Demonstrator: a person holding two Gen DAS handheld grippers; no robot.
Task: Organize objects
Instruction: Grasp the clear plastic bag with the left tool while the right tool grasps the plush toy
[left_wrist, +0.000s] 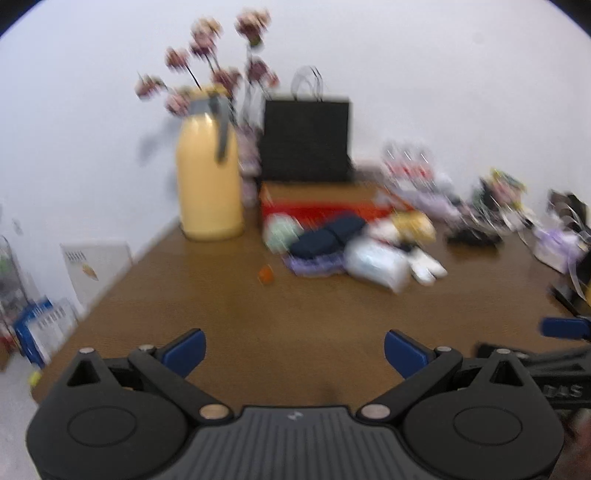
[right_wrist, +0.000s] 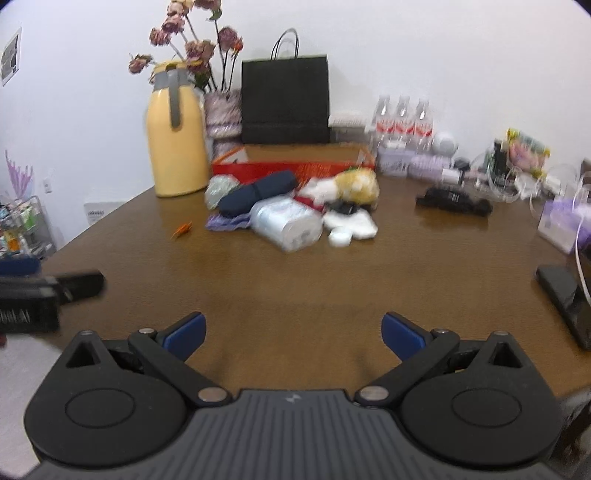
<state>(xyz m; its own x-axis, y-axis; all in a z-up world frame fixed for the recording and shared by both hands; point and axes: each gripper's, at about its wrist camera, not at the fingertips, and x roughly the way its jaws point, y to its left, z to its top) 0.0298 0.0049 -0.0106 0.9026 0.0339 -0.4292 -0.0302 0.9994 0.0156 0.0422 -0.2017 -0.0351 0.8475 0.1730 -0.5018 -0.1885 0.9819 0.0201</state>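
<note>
Both grippers empty, jaws spread wide: left gripper (left_wrist: 294, 350), right gripper (right_wrist: 293, 334), low over the bare near part of the brown table (right_wrist: 295, 280). Object pile (right_wrist: 291, 206) lies mid-table, touching the red tray (right_wrist: 291, 168); yellow thermos (right_wrist: 176, 144) just left.

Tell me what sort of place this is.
Probably a room in a home or small office. A brown wooden table stands against a white wall, crowded with a yellow thermos jug, dried flowers, a black paper bag and water bottles.
</note>
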